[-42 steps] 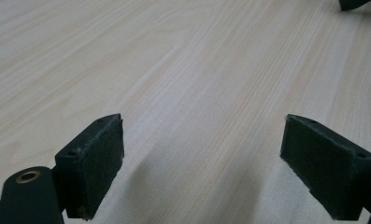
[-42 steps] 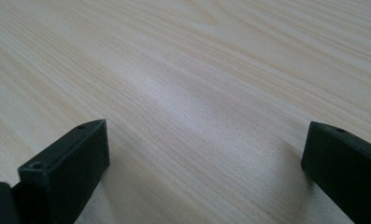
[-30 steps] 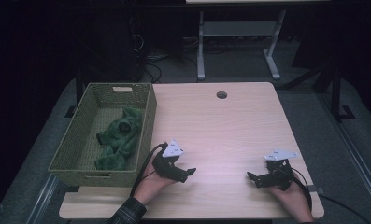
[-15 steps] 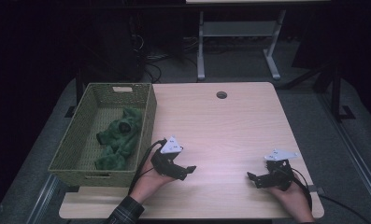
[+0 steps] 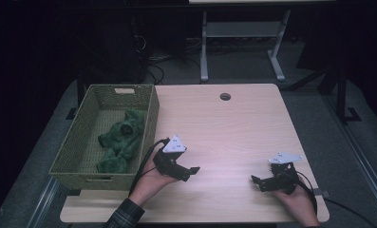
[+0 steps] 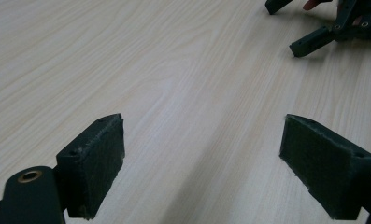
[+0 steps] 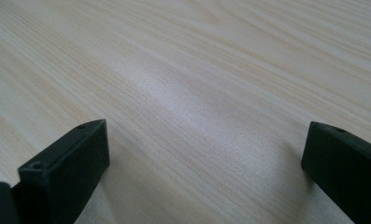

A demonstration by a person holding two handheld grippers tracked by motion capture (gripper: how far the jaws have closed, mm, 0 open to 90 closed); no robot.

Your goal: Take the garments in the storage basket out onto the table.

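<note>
Resting low on table [image 5: 233,128], wrists down: left claw [image 5: 192,172] and right claw [image 5: 257,182], both spread wide, empty.

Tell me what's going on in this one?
A person sits at a table with a tool in each hand. The left tool and the right tool both rest low over bare wood, jaws open, holding nothing. A wicker basket stands at the table's left edge with a green cloth bunched inside. The left tool is the one nearer the basket, but neither touches the cloth or the basket.
</note>
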